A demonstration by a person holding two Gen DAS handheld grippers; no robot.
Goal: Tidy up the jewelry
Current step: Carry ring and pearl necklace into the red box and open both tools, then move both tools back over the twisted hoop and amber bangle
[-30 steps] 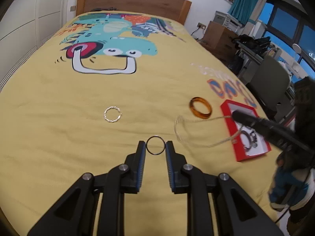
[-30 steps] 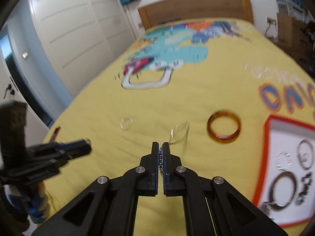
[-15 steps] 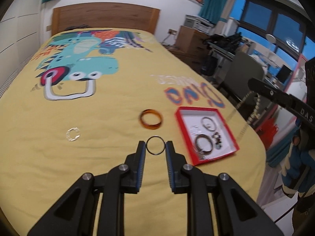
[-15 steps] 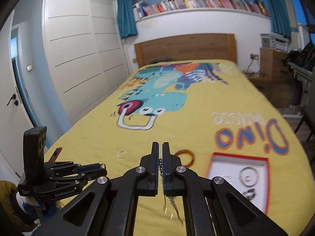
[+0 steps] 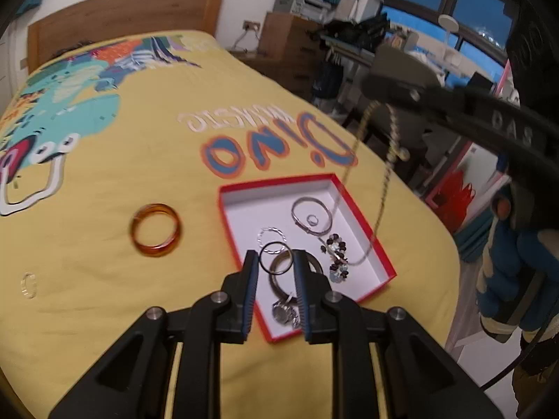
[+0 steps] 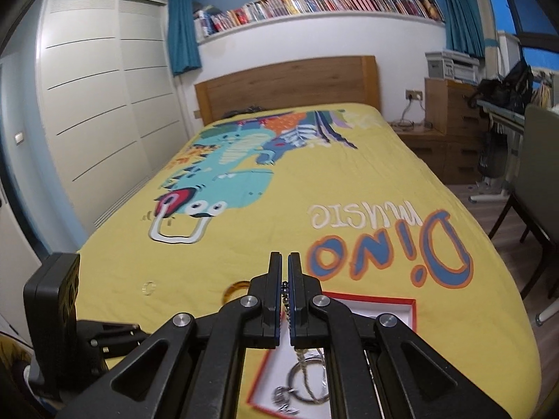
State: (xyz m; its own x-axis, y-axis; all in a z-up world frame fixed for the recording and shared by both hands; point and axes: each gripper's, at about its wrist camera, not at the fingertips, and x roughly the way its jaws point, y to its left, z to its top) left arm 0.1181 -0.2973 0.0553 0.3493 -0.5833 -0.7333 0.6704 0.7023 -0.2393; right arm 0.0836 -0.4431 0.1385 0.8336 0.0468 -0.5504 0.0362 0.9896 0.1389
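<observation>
My left gripper (image 5: 276, 262) holds a thin dark ring (image 5: 276, 242) between its fingertips, just above the near part of a red box (image 5: 279, 183) with a white inside. Inside the box are a silver bangle (image 5: 311, 220), a twisted silver ring (image 5: 271, 237), a beaded bracelet (image 5: 337, 255) and other pieces. My right gripper (image 6: 284, 279) is shut on a pale chain (image 6: 285, 289). In the left wrist view that chain (image 5: 383, 188) hangs in a long loop whose bottom reaches into the box. An amber bangle (image 5: 155, 229) and a small silver ring (image 5: 28, 283) lie on the yellow bedspread.
The box sits near the right edge of the bed (image 6: 496, 244), beyond which are wooden floor, a chair (image 6: 538, 181) and a desk. A wooden headboard (image 6: 286, 83) closes the far end. White wardrobe doors (image 6: 97, 104) run along the left side.
My left gripper swung right with the dark ring, from over the bedspread to over the red box. My right gripper rose and lifted the chain off the bed; it now dangles over the box.
</observation>
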